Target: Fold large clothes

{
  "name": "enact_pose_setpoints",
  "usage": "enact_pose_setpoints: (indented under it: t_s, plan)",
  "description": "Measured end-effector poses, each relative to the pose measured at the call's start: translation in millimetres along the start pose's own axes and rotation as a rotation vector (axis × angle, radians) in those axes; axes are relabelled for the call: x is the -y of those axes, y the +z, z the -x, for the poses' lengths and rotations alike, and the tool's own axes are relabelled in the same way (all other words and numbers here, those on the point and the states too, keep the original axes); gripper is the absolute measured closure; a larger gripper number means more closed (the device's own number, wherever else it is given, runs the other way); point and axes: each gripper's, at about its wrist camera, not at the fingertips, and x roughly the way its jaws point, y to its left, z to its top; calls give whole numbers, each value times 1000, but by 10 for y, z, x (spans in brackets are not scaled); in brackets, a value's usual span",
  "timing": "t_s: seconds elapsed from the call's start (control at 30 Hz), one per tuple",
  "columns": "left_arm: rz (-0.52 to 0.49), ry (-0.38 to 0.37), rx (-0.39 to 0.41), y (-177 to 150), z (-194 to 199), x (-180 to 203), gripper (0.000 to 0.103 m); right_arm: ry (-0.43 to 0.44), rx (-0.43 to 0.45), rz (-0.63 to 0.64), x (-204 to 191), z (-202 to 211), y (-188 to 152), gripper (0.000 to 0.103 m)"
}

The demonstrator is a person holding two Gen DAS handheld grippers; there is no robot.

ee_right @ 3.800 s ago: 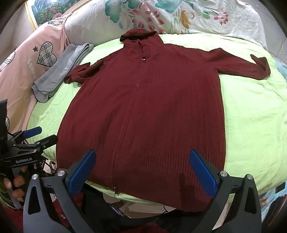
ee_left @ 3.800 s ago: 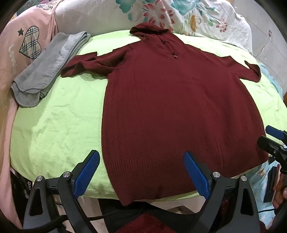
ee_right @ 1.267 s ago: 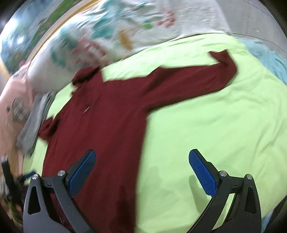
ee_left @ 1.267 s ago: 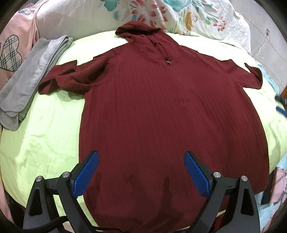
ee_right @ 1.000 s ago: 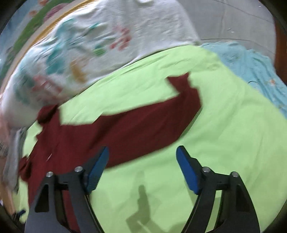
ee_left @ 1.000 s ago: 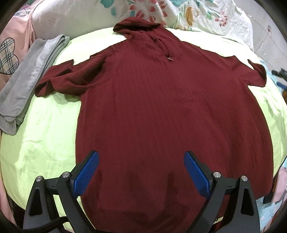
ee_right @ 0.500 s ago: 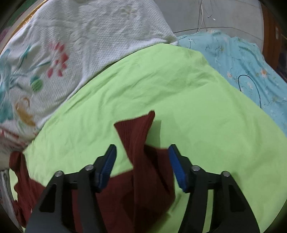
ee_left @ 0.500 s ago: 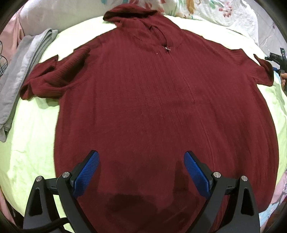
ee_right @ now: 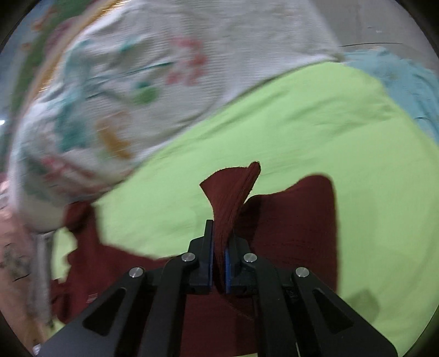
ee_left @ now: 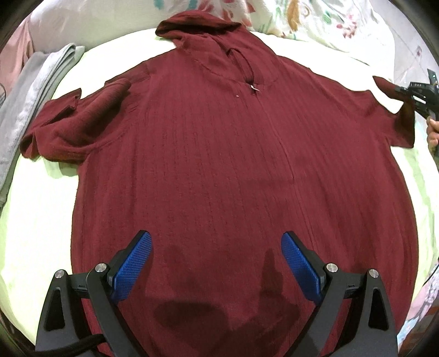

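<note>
A dark red hooded sweater (ee_left: 225,153) lies flat, front up, on a lime green sheet (ee_left: 35,219), hood at the far end. My left gripper (ee_left: 216,261) is open and empty, low over the sweater's lower body. My right gripper (ee_right: 218,247) is shut on the cuff of the sweater's right sleeve (ee_right: 230,192) and lifts it off the sheet (ee_right: 301,123). It also shows at the right edge of the left wrist view (ee_left: 419,96). The left sleeve (ee_left: 74,123) lies bunched on the sheet.
A folded grey garment (ee_left: 30,90) lies at the left of the bed. A white floral quilt (ee_left: 301,22) lies behind the hood, also in the right wrist view (ee_right: 137,82). A light blue cloth (ee_right: 406,82) is at the far right.
My right gripper has swung out to the right sleeve, closed on its cuff and raised it. My left gripper has moved forward and lower over the sweater's body, still open.
</note>
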Motion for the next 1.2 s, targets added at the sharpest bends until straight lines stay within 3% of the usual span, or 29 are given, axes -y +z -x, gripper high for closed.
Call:
enact_pose_setpoints:
  t_s: [0.23, 0.4, 0.57, 0.7, 0.77, 0.8, 0.87, 1.0, 1.07, 1.2]
  plan:
    - [59, -20, 35, 28, 53, -240, 7, 292, -72, 63, -1467, -327, -855, 97]
    - [108, -49, 45, 35, 61, -498, 7, 384, -164, 174, -2422, -679, -1524, 97]
    - [131, -60, 55, -2, 65, -667, 7, 458, -280, 228, -2927, -1002, -2085, 97]
    - [167, -83, 50, 2, 15, -815, 7, 502, -364, 222, -3021, -1151, -2316, 93]
    - [190, -103, 43, 34, -30, -863, 7, 524, -414, 190, -2975, -1190, -2391, 86]
    - [205, -123, 40, 77, -65, -889, 7, 542, -426, 172, -2944, -1180, -2414, 74]
    - [221, -161, 50, 173, -113, -894, 7, 563, -401, 156, -2877, -1079, -2414, 67]
    - [238, -229, 47, 484, -353, -845, 7, 549, -326, 134, -2659, -767, -2328, 66]
    - [246, -219, 40, 642, -480, -823, 7, 527, -294, 122, -2505, -607, -2299, 66]
    - [278, -257, 85, 919, -574, -857, 11, 458, -245, 115, -2196, -326, -2298, 66]
